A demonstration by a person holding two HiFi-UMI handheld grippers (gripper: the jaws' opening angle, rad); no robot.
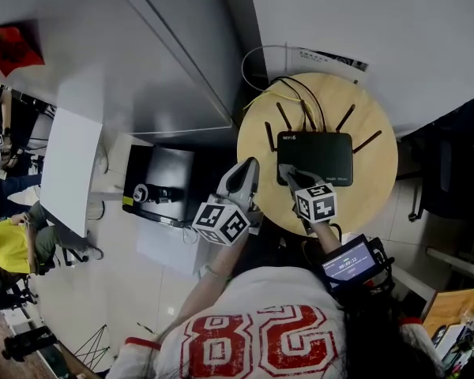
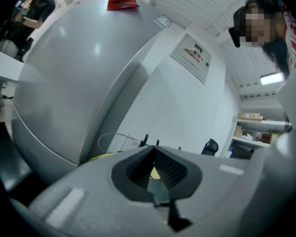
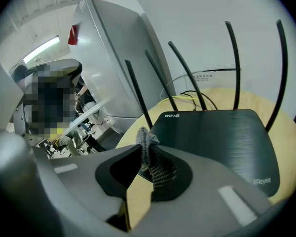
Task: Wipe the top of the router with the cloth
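Observation:
A black router (image 1: 314,156) with several upright antennas lies flat on a round wooden table (image 1: 379,188). My right gripper (image 1: 289,177) hangs over the router's near-left corner, shut on a small grey cloth (image 3: 146,143). In the right gripper view the cloth bunches up between the jaws, just before the router (image 3: 222,137) top and the table (image 3: 138,127) edge. My left gripper (image 1: 250,170) hovers at the table's left rim, apart from the router. Its jaws meet at the tip in the left gripper view (image 2: 153,150) with nothing between them.
Black and yellow cables (image 1: 296,93) run from the router's back to the white wall. A tall grey cabinet (image 1: 150,61) stands left of the table, with a black box (image 1: 159,185) on the floor beside it. A screen (image 1: 349,262) rides behind the right gripper.

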